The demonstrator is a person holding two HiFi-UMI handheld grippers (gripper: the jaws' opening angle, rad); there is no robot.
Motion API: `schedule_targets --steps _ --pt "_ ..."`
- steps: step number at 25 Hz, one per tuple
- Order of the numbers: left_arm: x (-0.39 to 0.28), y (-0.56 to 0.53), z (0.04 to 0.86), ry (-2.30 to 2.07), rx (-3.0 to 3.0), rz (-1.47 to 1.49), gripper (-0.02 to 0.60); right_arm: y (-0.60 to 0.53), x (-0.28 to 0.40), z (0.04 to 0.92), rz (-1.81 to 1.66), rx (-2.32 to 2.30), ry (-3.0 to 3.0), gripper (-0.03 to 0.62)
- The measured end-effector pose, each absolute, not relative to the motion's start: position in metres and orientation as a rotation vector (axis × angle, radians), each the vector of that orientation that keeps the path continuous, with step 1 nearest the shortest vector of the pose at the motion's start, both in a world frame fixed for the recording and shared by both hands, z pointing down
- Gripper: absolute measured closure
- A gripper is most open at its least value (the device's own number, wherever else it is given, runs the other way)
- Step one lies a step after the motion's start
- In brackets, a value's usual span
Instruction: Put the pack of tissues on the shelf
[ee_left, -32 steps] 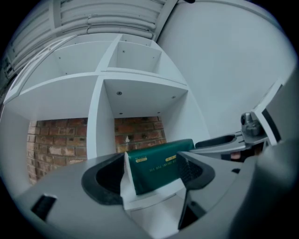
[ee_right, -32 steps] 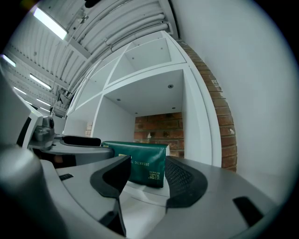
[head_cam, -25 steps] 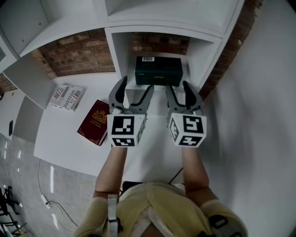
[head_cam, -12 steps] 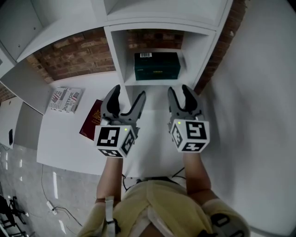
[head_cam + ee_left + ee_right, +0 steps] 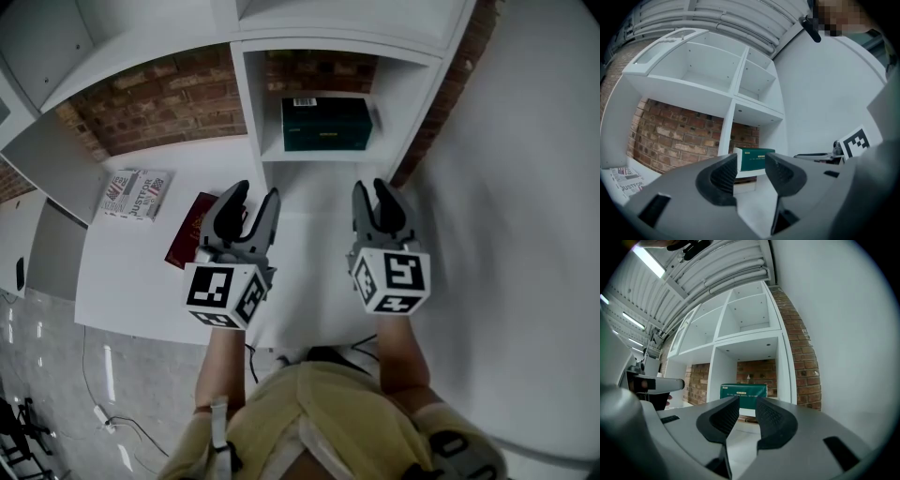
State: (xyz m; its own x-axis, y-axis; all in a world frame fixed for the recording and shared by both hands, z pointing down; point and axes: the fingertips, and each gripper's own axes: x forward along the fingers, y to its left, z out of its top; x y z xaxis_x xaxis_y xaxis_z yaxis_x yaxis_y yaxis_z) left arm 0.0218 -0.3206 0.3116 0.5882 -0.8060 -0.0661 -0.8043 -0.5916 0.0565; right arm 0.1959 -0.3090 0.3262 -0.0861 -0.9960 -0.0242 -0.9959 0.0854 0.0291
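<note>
The white wooden shelf unit [image 5: 251,103] holds the dark green rectangular pack of tissues [image 5: 326,123] in its lower right bay, long axis across the opening. Before that unit hover the grey right gripper [image 5: 373,190], slightly nearer the pack, and the left gripper [image 5: 255,194]. Both pairs of jaws have just been closing and stand half apart, empty.

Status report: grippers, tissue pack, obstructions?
Left gripper and right gripper both empty, fingers just closing partway, nothing between. Pack of tissues sits in the shelf compartment, apart from both. Nothing in the way.
</note>
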Motion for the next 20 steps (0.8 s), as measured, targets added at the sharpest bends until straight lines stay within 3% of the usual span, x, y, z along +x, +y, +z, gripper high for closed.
schedule_targets --steps 12,20 --pt "0.006 -0.303 0.318 -1.413 2.759 -0.117 0.482 -0.287 0.189 0.322 -0.104 2.139 -2.279 0.557" --pt "-0.002 -0.292 0.316 -1.437 2.751 -0.097 0.511 -0.274 0.187 0.323 -0.070 2.142 -2.315 0.589"
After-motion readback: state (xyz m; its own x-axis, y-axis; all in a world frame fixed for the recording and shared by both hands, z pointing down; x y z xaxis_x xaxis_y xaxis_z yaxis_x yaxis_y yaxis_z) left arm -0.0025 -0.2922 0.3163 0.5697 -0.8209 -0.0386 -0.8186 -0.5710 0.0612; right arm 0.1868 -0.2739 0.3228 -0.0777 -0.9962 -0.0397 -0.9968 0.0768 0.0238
